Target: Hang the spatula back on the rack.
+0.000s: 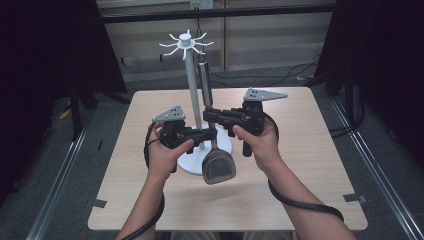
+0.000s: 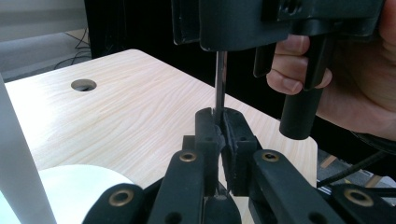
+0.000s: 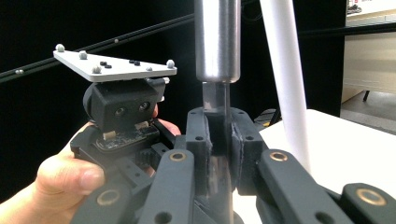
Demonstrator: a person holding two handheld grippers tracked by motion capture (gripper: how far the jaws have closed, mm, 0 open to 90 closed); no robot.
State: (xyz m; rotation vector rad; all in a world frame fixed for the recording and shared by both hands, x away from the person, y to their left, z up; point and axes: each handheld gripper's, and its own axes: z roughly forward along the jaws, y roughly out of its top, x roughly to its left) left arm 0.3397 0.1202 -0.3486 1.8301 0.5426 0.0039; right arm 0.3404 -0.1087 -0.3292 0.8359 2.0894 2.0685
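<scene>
Standing upright – steel-shafted spatula, grey slotted head low, both grippers' jaws pinching its shaft.

left gripper: clamped, level | right gripper: clamped, level

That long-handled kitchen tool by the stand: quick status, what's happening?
Left gripper and right gripper both clamped on the utensil, held upright. White rack pole close beside it.
</scene>
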